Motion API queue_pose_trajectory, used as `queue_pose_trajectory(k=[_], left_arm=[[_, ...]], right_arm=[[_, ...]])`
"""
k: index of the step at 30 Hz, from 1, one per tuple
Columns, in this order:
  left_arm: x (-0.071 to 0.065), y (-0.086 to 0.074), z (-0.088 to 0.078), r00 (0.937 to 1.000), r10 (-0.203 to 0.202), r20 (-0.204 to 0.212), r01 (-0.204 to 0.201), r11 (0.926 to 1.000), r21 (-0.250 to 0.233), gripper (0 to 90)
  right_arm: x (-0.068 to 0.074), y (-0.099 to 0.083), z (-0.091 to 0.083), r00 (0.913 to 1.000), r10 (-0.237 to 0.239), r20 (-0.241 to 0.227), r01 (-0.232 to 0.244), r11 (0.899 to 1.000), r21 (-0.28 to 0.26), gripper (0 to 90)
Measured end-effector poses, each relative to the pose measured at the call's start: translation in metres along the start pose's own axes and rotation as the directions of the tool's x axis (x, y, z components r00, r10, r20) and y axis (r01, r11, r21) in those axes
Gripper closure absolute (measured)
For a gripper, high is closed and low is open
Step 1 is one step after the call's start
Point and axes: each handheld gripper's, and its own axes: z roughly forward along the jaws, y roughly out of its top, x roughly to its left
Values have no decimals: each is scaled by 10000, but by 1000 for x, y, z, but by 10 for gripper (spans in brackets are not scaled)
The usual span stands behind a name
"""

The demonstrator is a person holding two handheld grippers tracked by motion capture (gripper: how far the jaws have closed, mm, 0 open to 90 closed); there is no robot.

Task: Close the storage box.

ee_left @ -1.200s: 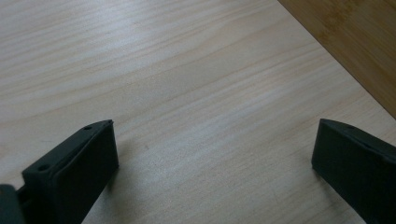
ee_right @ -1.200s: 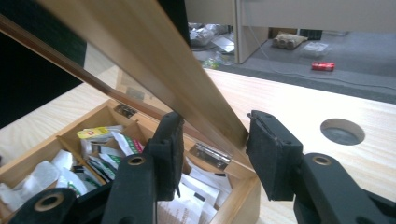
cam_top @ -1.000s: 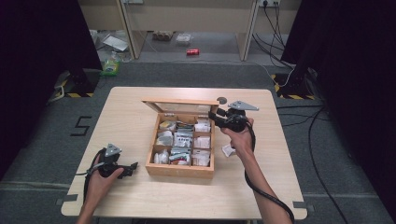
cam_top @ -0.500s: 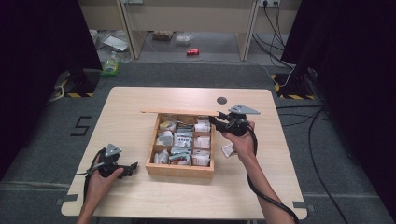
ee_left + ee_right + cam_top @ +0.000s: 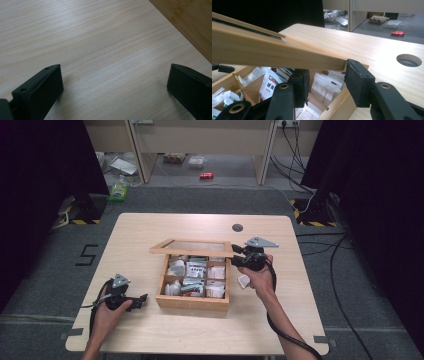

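- Lid (image 5: 192, 247) of the wooden box (image 5: 192, 301), half-raised on its hinge at the box's 12 o'clock edge, box mid-bench (image 5: 150, 227)
- Right hand-held gripper (image 5: 235, 256) at the box's 2 o'clock corner, jaws part-open around the lid's corner; in the right gripper view one pad (image 5: 357, 82) touches the lid's end
- Sachets (image 5: 196, 270) fill the compartments
- A loose packet (image 5: 243, 281) lies at the box's 3 o'clock
- Left hand-held gripper (image 5: 142, 299) at 9 o'clock, jaws wide, empty, low over the bench
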Motion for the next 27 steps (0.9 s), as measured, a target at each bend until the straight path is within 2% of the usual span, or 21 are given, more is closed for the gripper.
queue_pose_trajectory(k=[27], left_arm=[[0,0,0,10000,5,-2,-5,10000,2,0]], right_arm=[[4,-18,-6,9992,181,-369,-178,9998,66,551]])
